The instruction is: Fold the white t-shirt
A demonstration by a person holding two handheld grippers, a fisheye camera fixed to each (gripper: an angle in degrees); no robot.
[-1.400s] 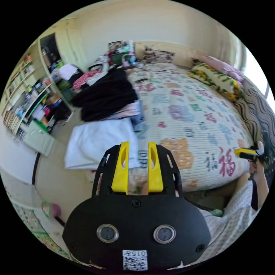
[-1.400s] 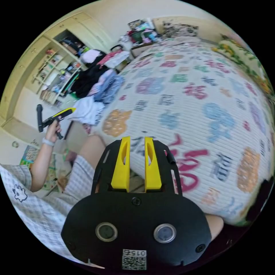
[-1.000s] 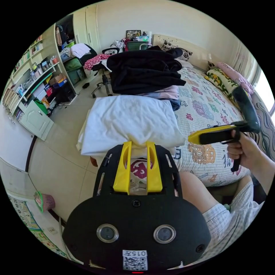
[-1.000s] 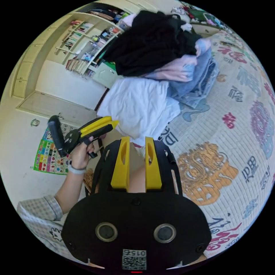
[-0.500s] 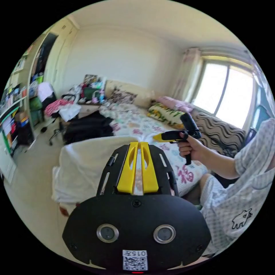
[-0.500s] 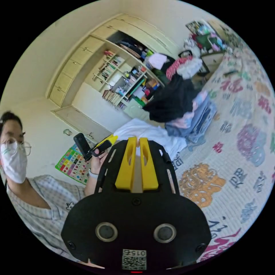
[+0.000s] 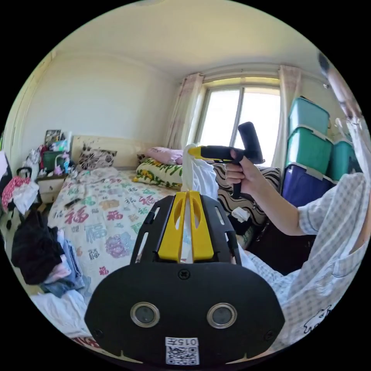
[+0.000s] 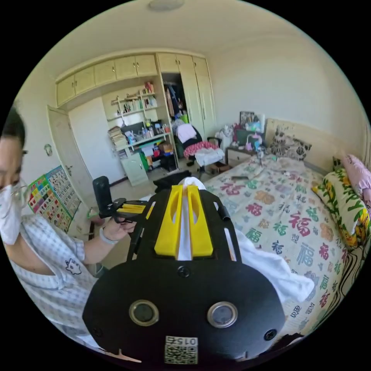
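Observation:
The white t-shirt [image 7: 199, 179] is lifted in the air above the bed, held by both grippers. My left gripper [image 7: 188, 195] is shut on a strip of its cloth, which runs between the yellow jaws. My right gripper [image 8: 184, 189] is also shut on the shirt, and the loose body of the white t-shirt [image 8: 270, 266] hangs down to its right over the quilt. In the left gripper view, the right gripper [image 7: 197, 151] sits in a hand just beyond, with cloth bunched at its tip. In the right gripper view, the left gripper [image 8: 133, 208] sits in the other hand on the left.
The bed [image 8: 293, 216] carries a patterned quilt. A pile of clothes [image 7: 34, 251], dark on top, lies at its near-left edge, with more white cloth [image 7: 58, 313] below. Stacked storage boxes [image 7: 309, 135] stand by the window. Shelves and cupboards [image 8: 139, 135] line the far wall. The person stands close.
Both grippers have closed on the white t-shirt and raised it off the pile at the bed's edge. Both cameras have swung upward and now face across the room.

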